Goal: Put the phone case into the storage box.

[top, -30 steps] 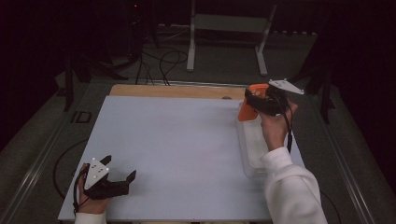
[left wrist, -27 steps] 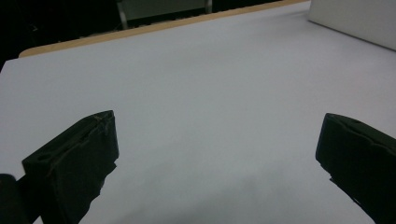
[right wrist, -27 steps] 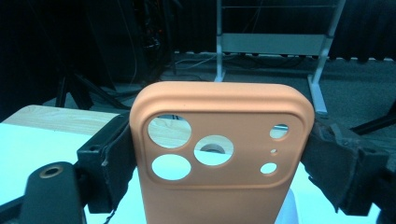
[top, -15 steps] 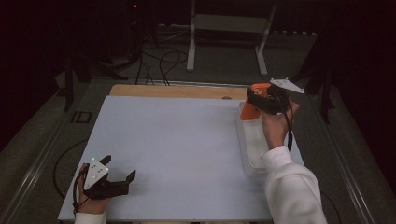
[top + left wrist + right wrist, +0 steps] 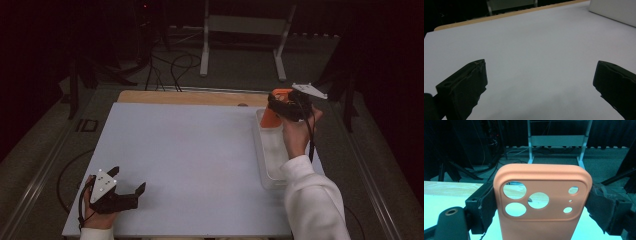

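Note:
An orange phone case (image 5: 541,202) with several round camera cut-outs stands upright between the jaws of my right gripper (image 5: 541,206), which press on its two long edges. In the high view that right gripper (image 5: 280,107) holds the orange phone case (image 5: 271,119) above the far end of a clear plastic bin (image 5: 270,167) at the table's right side. My left gripper (image 5: 131,195) rests near the front left corner of the white table top (image 5: 185,150). In its own view the left gripper (image 5: 540,82) stands open wide over bare white surface.
A strip of bare wood (image 5: 190,97) runs along the table's far edge. Beyond it stand a metal stand (image 5: 245,30) and loose cables (image 5: 170,65) on a dark floor. A white box edge (image 5: 616,10) shows at the upper right of the left gripper view.
The right hand has shifted slightly with the phone case still in its jaws. The left gripper has stayed where it was.

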`<state>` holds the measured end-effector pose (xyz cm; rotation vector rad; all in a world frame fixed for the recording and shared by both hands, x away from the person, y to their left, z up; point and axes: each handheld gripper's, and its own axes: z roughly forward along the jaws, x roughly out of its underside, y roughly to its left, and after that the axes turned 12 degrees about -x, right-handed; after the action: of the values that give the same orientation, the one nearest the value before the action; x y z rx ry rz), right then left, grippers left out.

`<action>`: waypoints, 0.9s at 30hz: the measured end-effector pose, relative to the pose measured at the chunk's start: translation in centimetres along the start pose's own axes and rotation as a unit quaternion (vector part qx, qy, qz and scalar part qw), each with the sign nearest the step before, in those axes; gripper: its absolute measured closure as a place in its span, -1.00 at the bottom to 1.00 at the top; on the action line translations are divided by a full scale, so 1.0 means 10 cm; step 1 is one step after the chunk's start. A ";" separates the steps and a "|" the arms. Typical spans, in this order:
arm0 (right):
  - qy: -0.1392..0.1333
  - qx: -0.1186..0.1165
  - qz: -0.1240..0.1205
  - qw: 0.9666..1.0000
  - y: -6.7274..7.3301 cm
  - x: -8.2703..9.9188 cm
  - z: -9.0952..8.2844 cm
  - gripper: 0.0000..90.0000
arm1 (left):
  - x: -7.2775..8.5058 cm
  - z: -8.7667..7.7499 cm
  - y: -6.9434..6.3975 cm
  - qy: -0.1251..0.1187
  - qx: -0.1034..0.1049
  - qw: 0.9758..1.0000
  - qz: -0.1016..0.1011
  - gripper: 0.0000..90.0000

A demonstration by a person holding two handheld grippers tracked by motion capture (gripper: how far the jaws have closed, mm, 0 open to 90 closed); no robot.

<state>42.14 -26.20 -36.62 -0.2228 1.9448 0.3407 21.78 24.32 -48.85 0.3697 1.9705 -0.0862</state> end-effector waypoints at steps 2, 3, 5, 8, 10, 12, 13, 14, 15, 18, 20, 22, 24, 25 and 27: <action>0.000 0.001 0.001 1.000 -0.01 0.00 0.01 -0.64 | 0.00 0.00 0.00 0.000 0.000 1.000 0.000 -1.00; 0.000 0.001 0.001 1.000 -0.01 0.00 0.02 -0.64 | 0.00 0.00 0.00 0.000 0.000 1.000 0.000 -1.00; 0.002 0.002 0.002 1.000 -0.01 0.01 0.03 -0.64 | 0.00 0.00 0.00 0.000 0.000 1.000 0.000 -1.00; 0.004 0.005 0.004 1.000 -0.02 0.02 0.05 -0.64 | 0.00 0.00 0.00 0.000 0.000 1.000 0.000 -1.00; 0.006 0.006 0.005 1.000 -0.02 0.03 0.07 -0.64 | 0.00 0.01 0.00 0.000 0.000 1.000 0.000 -1.00; 0.007 0.007 0.004 1.000 -0.03 0.03 0.09 -0.64 | 0.00 0.00 0.00 0.000 0.001 1.000 0.000 -1.00; 0.008 0.008 0.006 1.000 -0.03 0.04 0.10 -0.64 | 0.00 0.00 0.00 0.000 0.001 1.000 0.000 -1.00; 0.008 0.008 0.006 1.000 -0.03 0.04 0.10 -0.64 | 0.00 0.00 0.00 0.000 0.001 1.000 0.000 -1.00; 0.008 0.009 0.006 1.000 -0.03 0.04 0.11 -0.64 | 0.00 0.00 0.00 0.000 0.001 1.000 0.000 -1.00; 0.010 0.008 0.012 1.000 -0.04 0.06 0.14 -0.64 | 0.00 0.00 0.00 0.000 0.001 1.000 -0.001 -1.00; 0.012 0.011 0.010 1.000 -0.03 0.07 0.16 -0.64 | 0.00 0.00 0.00 0.000 0.000 1.000 0.000 -1.00; 0.013 0.013 0.010 1.000 -0.03 0.07 0.18 -0.64 | 0.00 0.00 0.00 0.000 0.000 1.000 -0.001 -1.00; 0.014 0.015 0.010 1.000 -0.03 0.08 0.19 -0.64 | 0.00 0.00 0.01 0.000 0.000 1.000 -0.001 -1.00; 0.014 0.014 0.011 1.000 -0.03 0.08 0.19 -0.64 | 0.00 0.00 0.00 -0.001 0.000 1.000 -0.001 -1.00; 0.015 0.015 0.011 1.000 -0.04 0.09 0.20 -0.64 | 0.00 0.00 0.00 -0.001 0.000 1.000 -0.001 -1.00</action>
<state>43.68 -25.90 -38.22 -0.1873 1.9821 0.3241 21.76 24.36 -48.82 0.3675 1.9697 -0.0874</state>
